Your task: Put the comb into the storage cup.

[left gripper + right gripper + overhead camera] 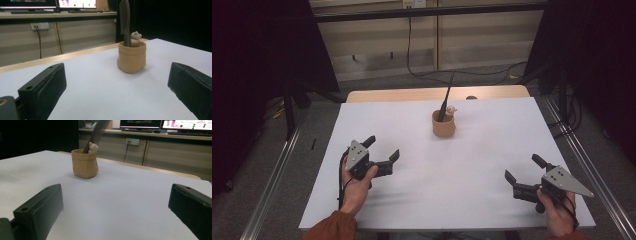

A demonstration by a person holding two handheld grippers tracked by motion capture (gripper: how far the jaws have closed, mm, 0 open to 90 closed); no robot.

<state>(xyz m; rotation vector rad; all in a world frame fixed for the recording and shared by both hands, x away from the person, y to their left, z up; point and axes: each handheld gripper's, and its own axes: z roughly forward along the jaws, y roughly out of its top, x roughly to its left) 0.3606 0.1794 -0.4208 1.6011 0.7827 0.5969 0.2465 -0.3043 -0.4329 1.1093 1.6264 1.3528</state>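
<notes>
A small tan holder (443, 125), soft-walled and pouch-shaped with a rolled rim, stands toward the far middle of the white matte surface (472, 170). A long dark comb (446, 97) leans out of the holder, beside a little bear figure (452, 110) at its rim. The left hand-held gripper (383, 151) sits nearer than the holder and to its left, jaws apart and empty; the right hand-held gripper (522, 169) sits nearer and to its right, jaws likewise apart and empty. Both are well apart from the holder. Likely hazard: the holder looks light and pliable, so pulling or knocking the tall leaning comb could tip it over or drag it along the smooth surface.
</notes>
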